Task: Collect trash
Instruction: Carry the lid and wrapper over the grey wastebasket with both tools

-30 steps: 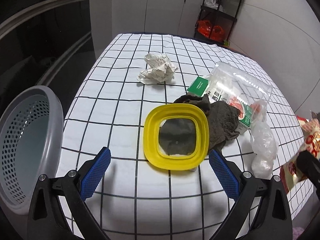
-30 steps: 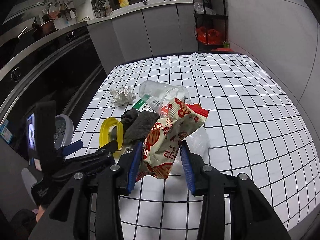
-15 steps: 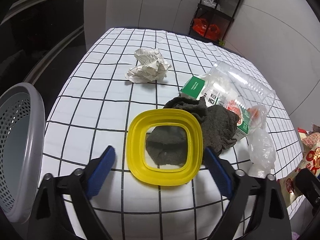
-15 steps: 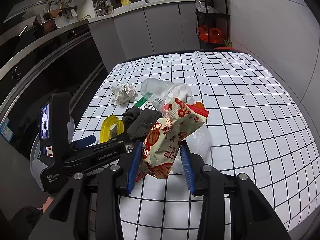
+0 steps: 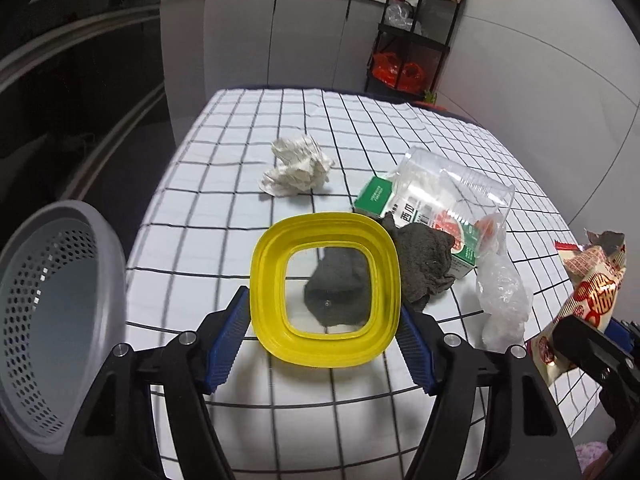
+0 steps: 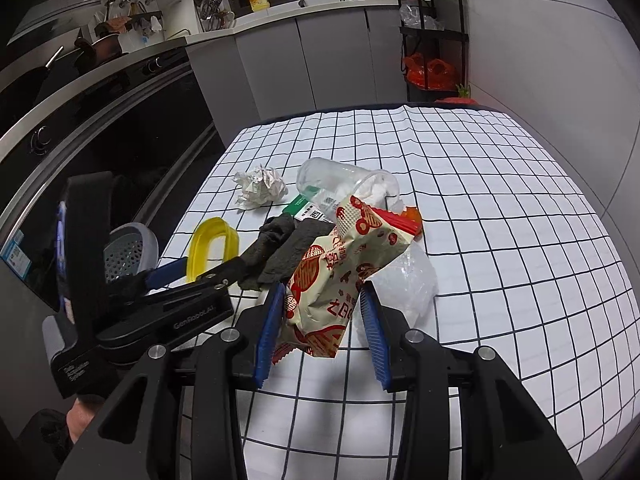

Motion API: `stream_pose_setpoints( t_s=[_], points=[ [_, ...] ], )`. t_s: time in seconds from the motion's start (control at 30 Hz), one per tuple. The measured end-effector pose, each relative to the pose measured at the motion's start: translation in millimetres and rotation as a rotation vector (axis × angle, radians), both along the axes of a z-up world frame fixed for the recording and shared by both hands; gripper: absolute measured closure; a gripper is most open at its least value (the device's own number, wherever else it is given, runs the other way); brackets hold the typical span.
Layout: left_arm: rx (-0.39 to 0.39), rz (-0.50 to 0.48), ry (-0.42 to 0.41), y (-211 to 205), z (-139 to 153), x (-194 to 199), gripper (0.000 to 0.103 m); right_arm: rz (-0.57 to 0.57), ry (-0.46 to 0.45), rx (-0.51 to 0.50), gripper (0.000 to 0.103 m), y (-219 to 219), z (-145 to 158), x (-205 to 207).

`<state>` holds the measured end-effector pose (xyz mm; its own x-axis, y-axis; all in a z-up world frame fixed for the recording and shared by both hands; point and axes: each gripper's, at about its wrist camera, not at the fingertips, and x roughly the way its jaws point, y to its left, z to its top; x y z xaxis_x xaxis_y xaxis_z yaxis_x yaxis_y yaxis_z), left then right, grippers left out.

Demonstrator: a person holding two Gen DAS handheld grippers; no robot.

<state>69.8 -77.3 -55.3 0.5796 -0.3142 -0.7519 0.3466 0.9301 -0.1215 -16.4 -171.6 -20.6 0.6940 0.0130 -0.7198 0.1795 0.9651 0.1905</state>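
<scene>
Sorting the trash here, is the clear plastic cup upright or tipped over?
Tipped over. The clear plastic cup lies on its side across the green carton, its open mouth facing sideways.

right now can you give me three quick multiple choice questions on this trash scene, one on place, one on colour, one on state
1. Where is the grey perforated basket?
A. beyond the table's left edge
B. in the middle of the checked cloth
C. on the black shelf rack

2. What colour is the square lid?
A. red
B. yellow
C. green

3. What is the right tool doing?
A. hanging open over bare cloth
B. clamping the crumpled paper
C. gripping the snack bag

Answers:
1 A, the basket sits left of the cloth's edge in the left wrist view.
2 B, its rim is bright yellow between the left tool pads.
3 C, both blue pads press the bag's sides.
</scene>
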Motion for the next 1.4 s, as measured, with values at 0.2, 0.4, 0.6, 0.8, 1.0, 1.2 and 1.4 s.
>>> stream_pose_setpoints(
  t_s=[0.2,0.4,0.6,0.8,1.0,1.2,1.4],
  points=[
    [0.031,0.038,-0.070,29.5,22.2,-13.2,0.036,0.047,0.006,0.010,0.065,20.7,0.0,7.0],
    [0.045,0.101,-0.107,70.5,37.6,-22.8,0.036,0.111,-0.002,0.017,0.065,51.3,1.5,17.0],
    [0.074,0.189,-0.131,119.4,51.9,-25.2,0.036,0.179,-0.015,0.035,0.065,85.7,9.9,32.4],
    [0.084,0.296,-0.140,176.9,65.2,-18.9,0.036,0.267,-0.015,0.047,0.065,128.0,16.6,55.1],
    [0.117,0.382,-0.140,222.8,65.0,-14.5,0.036,0.341,-0.007,0.064,0.065,164.1,21.4,82.2],
    [0.102,0.450,-0.105,253.6,56.4,-8.0,0.036,0.406,-0.003,0.062,0.065,195.2,23.6,109.5],
    [0.096,0.480,-0.080,264.0,49.2,-0.6,0.036,0.444,0.010,0.069,0.065,216.3,13.7,133.0]
  ],
)
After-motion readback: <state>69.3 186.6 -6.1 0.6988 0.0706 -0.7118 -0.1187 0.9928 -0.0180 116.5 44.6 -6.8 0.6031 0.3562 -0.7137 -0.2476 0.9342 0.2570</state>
